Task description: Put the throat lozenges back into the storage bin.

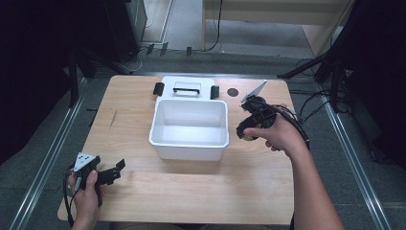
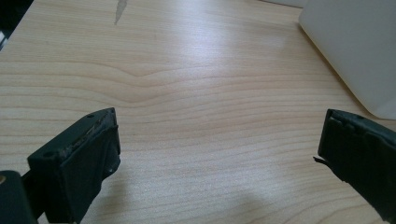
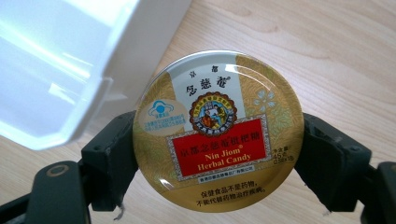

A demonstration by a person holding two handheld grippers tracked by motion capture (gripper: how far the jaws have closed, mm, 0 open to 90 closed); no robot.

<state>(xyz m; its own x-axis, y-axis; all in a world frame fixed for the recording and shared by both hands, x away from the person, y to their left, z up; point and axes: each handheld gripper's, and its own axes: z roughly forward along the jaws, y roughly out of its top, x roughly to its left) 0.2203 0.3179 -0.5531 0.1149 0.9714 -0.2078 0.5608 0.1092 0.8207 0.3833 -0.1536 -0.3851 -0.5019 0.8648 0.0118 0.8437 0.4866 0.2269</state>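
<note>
On the bench (image 1: pixel 191 182), right of the white tub (image 1: pixel 189 129): one round candy tin (image 3: pixel 218 130), clamped at its rim between the jaws of your right gripper (image 1: pixel 249 129), just beside the tub's outer wall.

Risk: grip bears on a smooth curved edge; tilt or knock the tub rim and the tin could likely slip out.

Left gripper (image 1: pixel 103 175): jaws spread wide, nothing between them, near the front left corner.

Also present: tub lid (image 1: pixel 186 87) with black handle, lying behind the tub. Tub wall stands between tin and interior.
</note>
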